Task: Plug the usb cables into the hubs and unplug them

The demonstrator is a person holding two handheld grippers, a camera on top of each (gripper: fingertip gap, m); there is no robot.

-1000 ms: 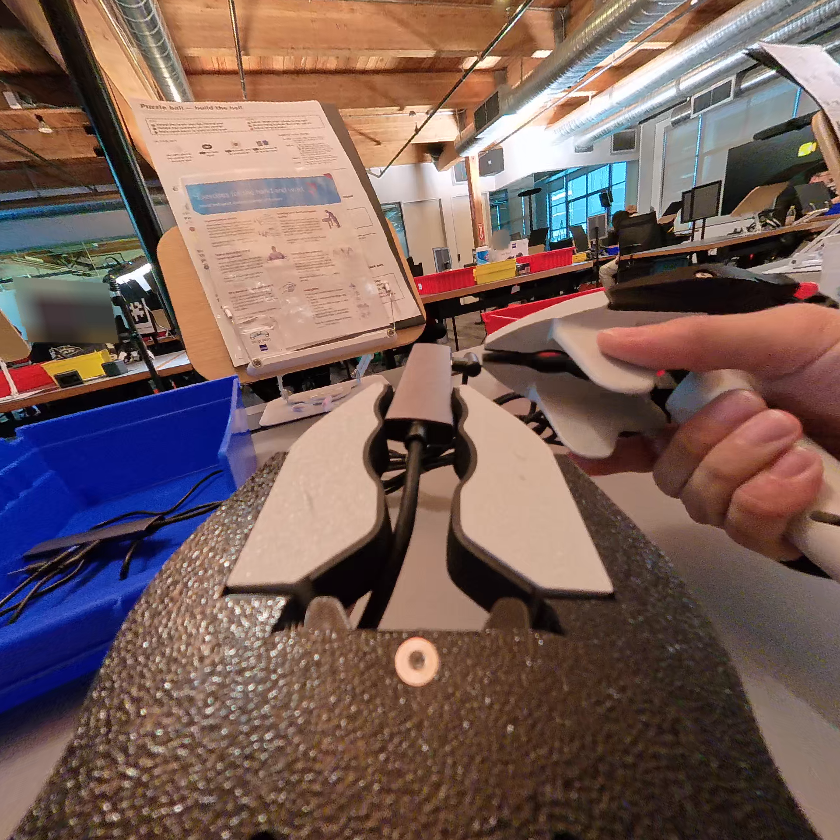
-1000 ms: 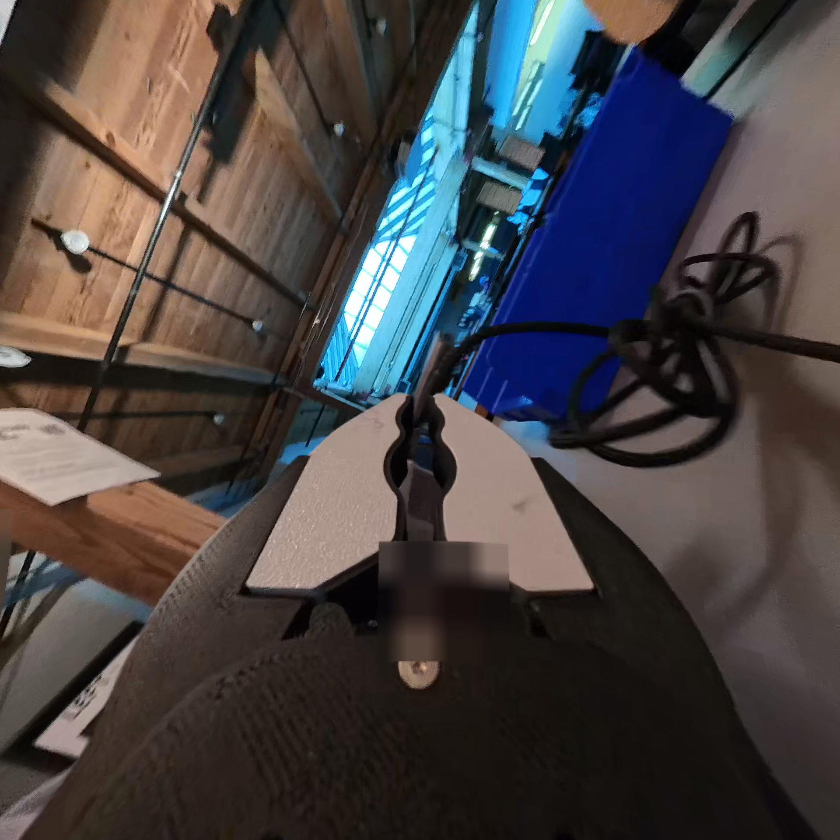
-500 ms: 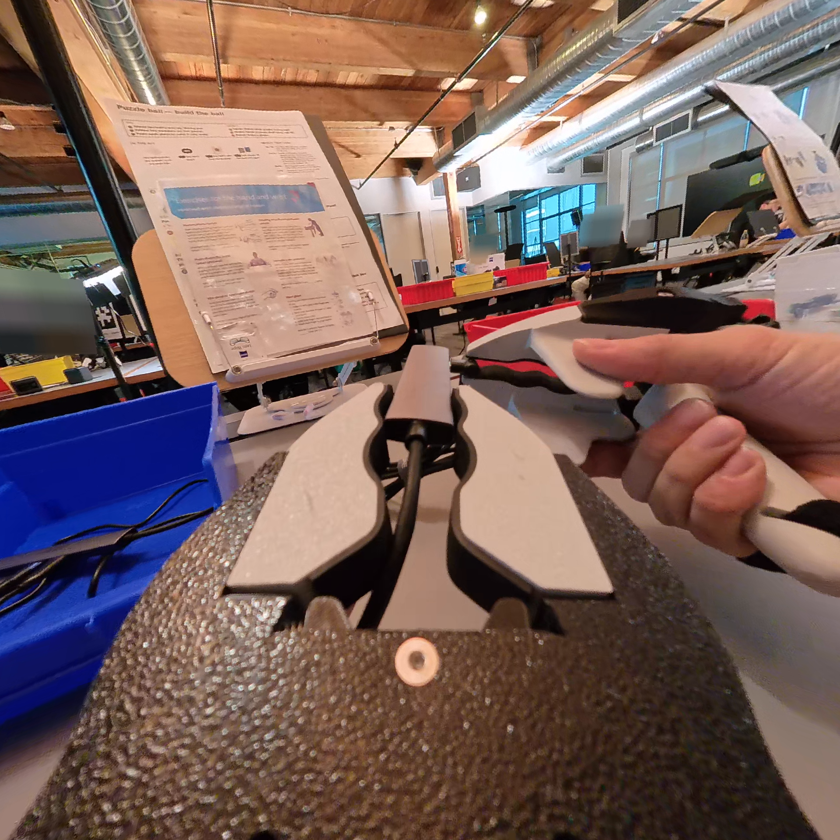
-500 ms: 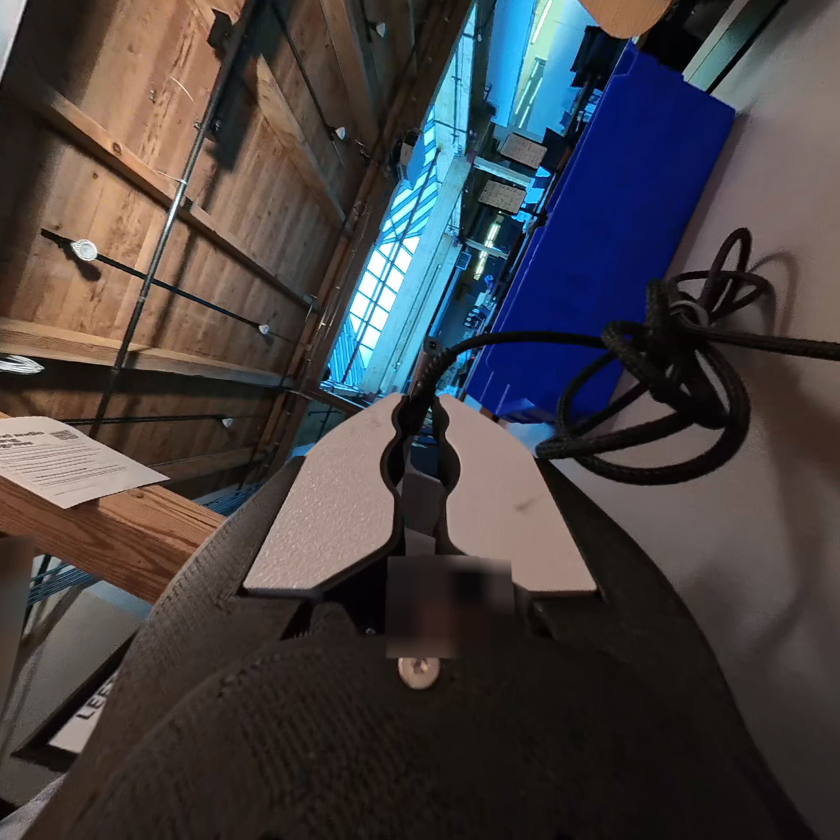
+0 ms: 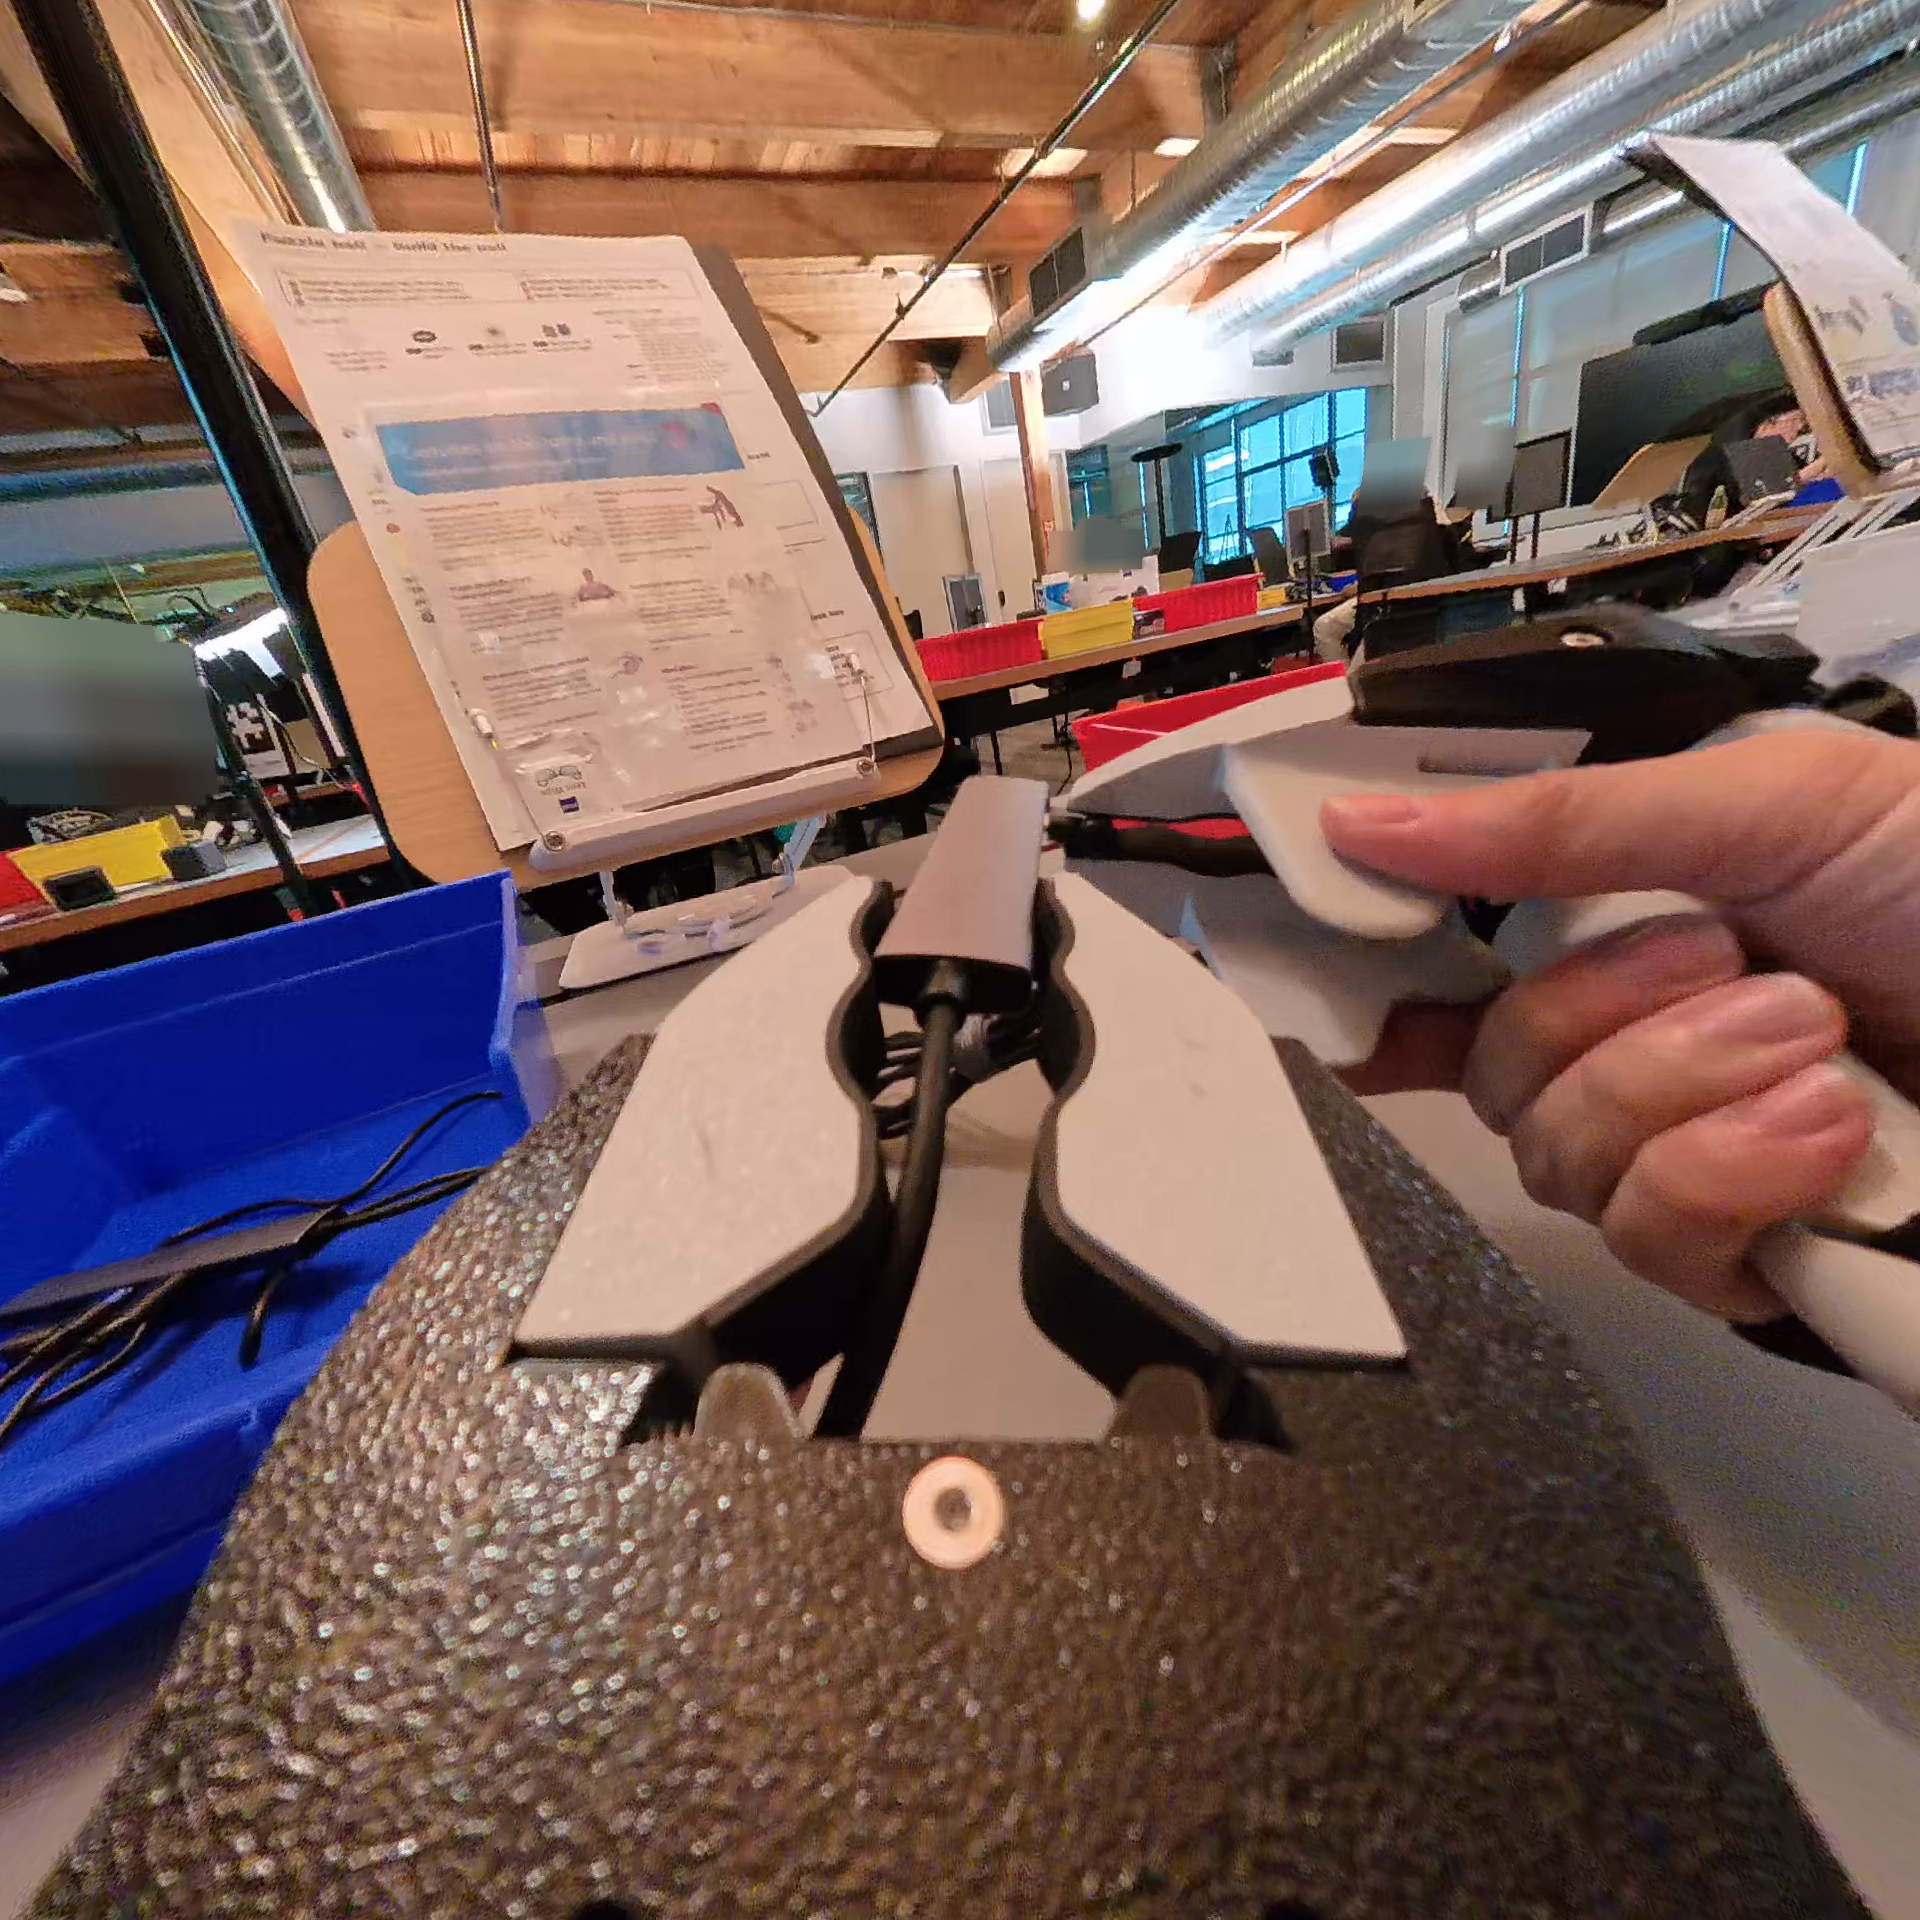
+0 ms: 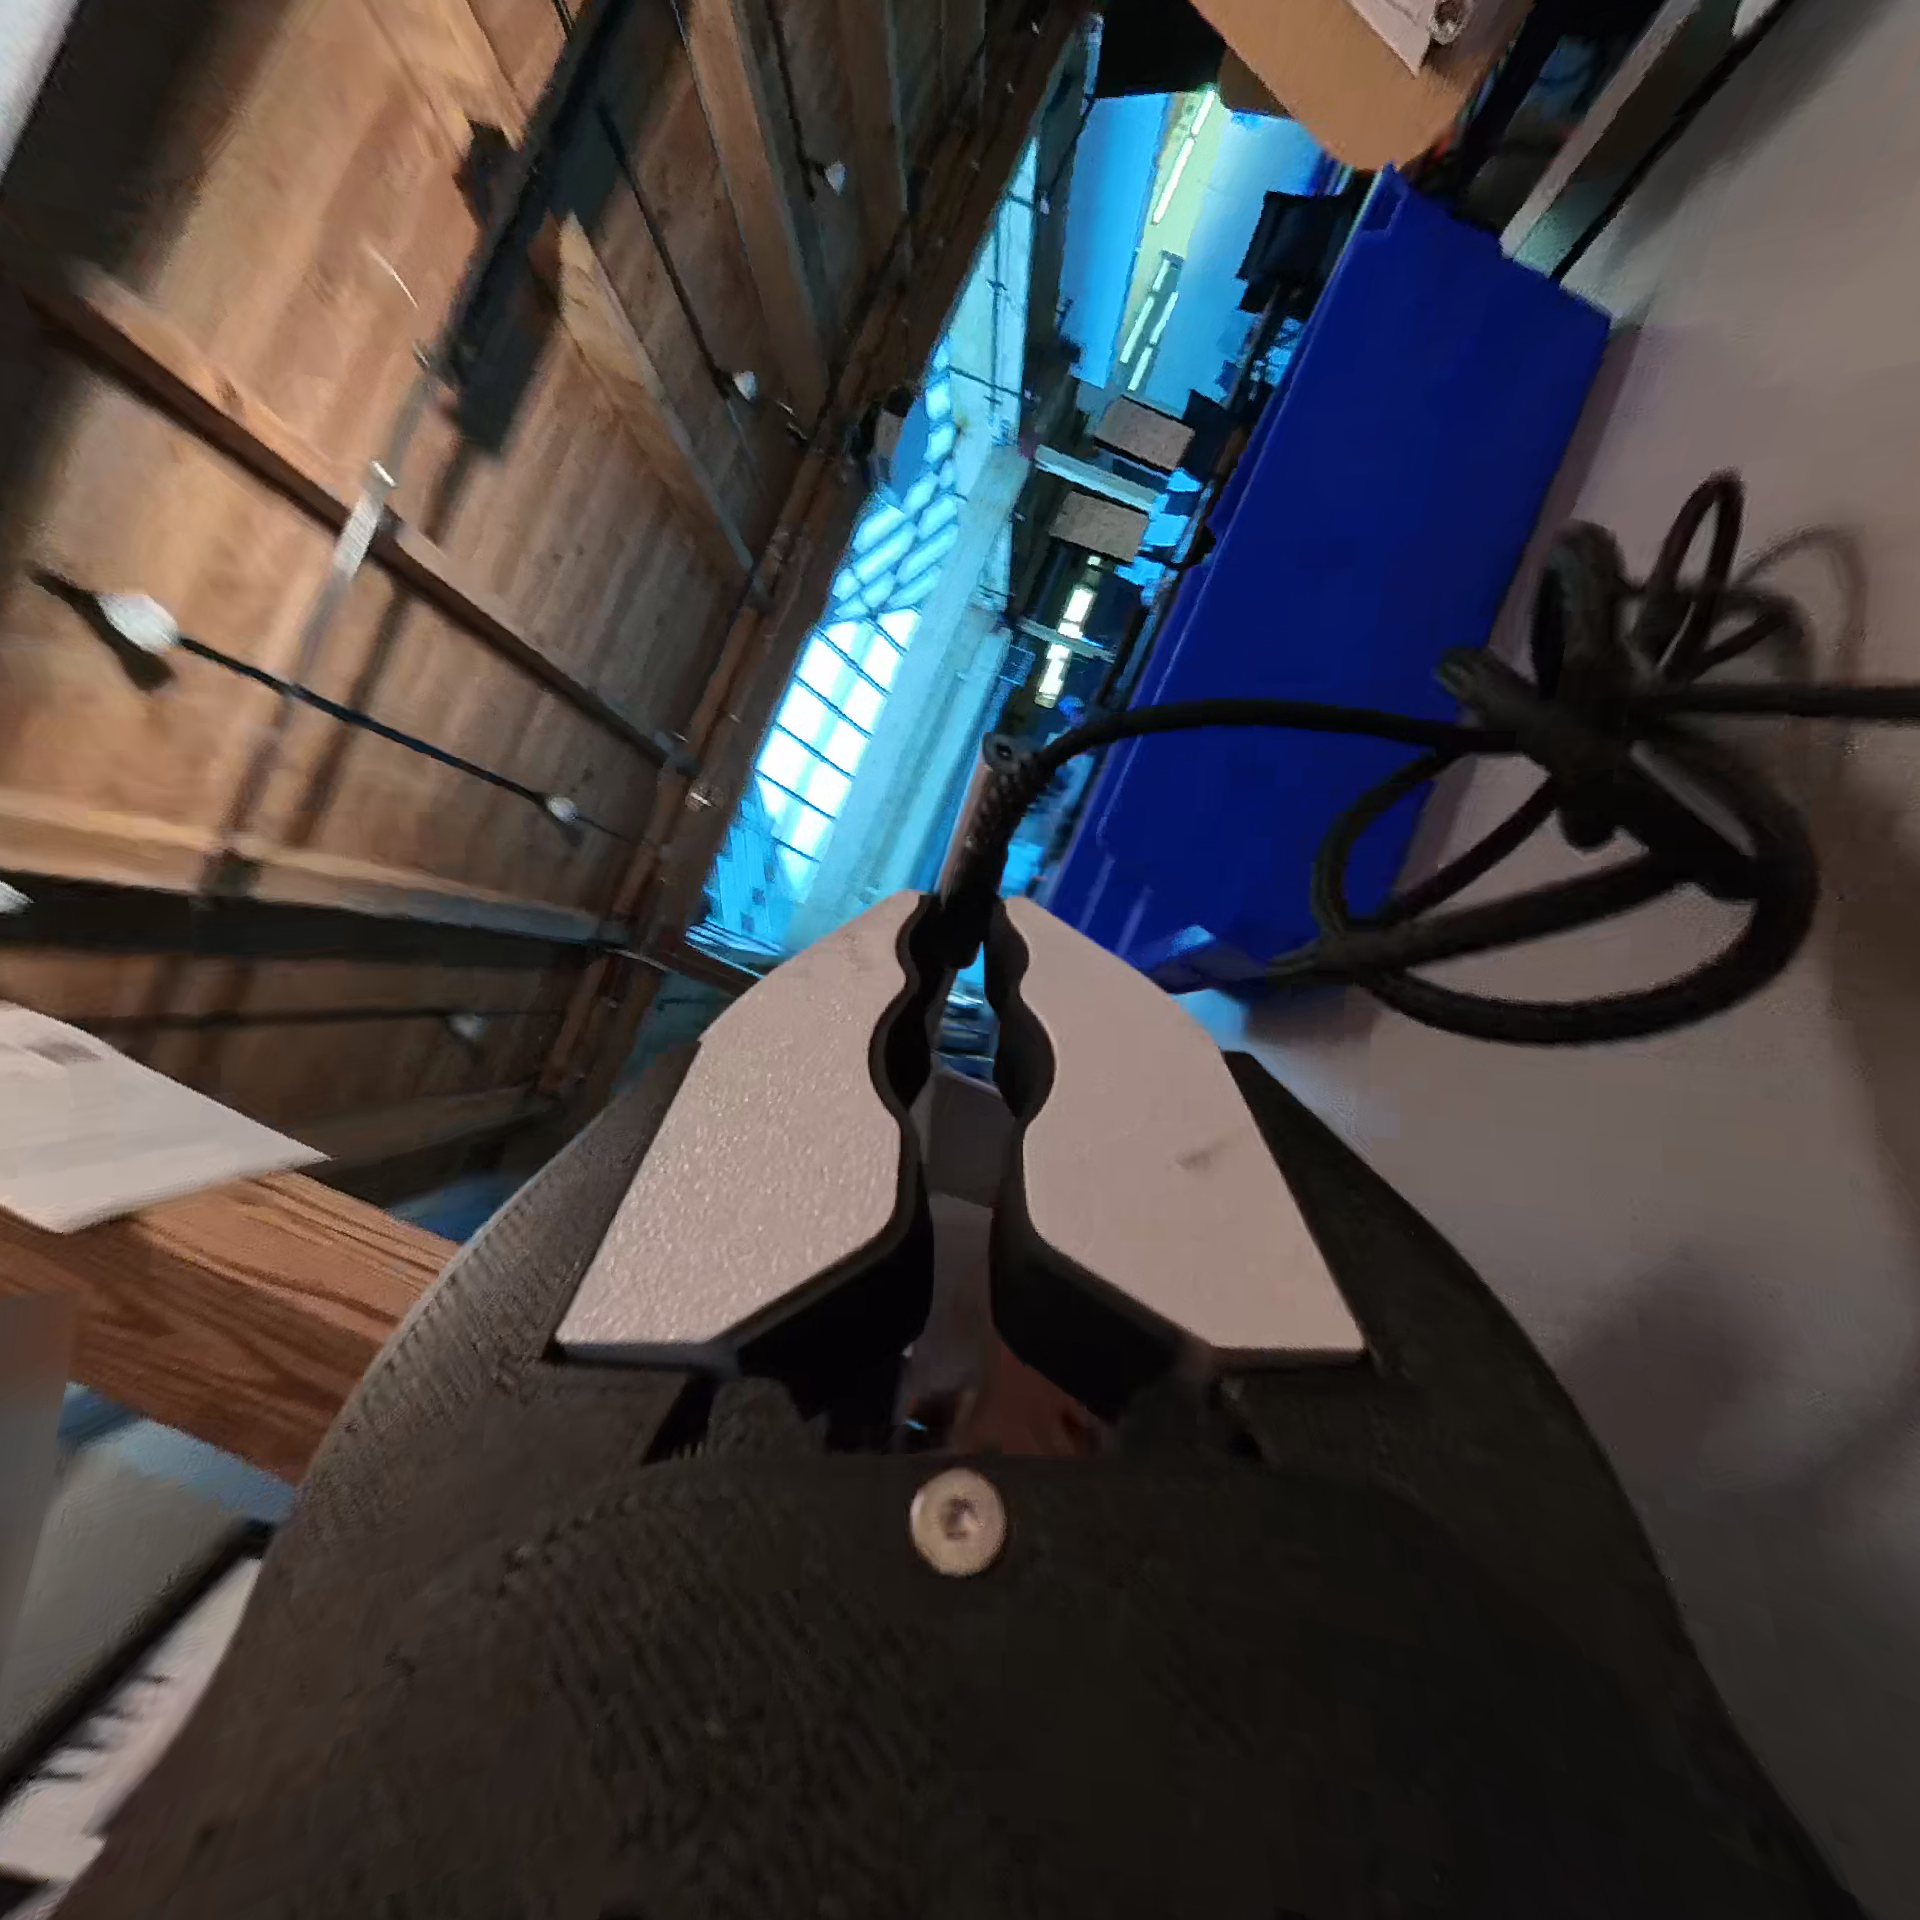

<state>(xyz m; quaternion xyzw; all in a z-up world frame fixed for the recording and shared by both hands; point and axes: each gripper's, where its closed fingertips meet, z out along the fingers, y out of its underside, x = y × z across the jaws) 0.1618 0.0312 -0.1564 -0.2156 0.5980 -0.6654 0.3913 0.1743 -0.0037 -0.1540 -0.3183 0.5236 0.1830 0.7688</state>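
My left gripper [image 5: 961, 904] is shut on a slim dark grey USB hub [image 5: 982, 862], whose black lead [image 5: 925, 1091] runs back between the fingers. My right gripper [image 5: 1070, 816], held by a hand [image 5: 1662, 997], comes in from the right with its tip at the hub's right side. In the right wrist view this gripper [image 6: 961, 914] is shut on a black braided USB cable [image 6: 1195, 717]. The cable arcs to a tied coil [image 6: 1600, 790] on the grey table [image 6: 1558, 1299]. I cannot tell whether the plug sits in the hub.
A blue bin [image 5: 229, 1049] holding more black cables [image 5: 208, 1257] stands at the left; it also shows in the right wrist view [image 6: 1340, 623]. A wooden stand with a printed sheet [image 5: 582, 540] is behind the hub. Red bins [image 5: 1184, 717] lie farther back. The gap from one gripper's tips to the other's is roughly 4 cm.
Both grippers keep their holds. The left view has swung slightly, so the stand sits further right. In the right wrist view the cable coil has drifted right and the grip sits nearer the fingertips.
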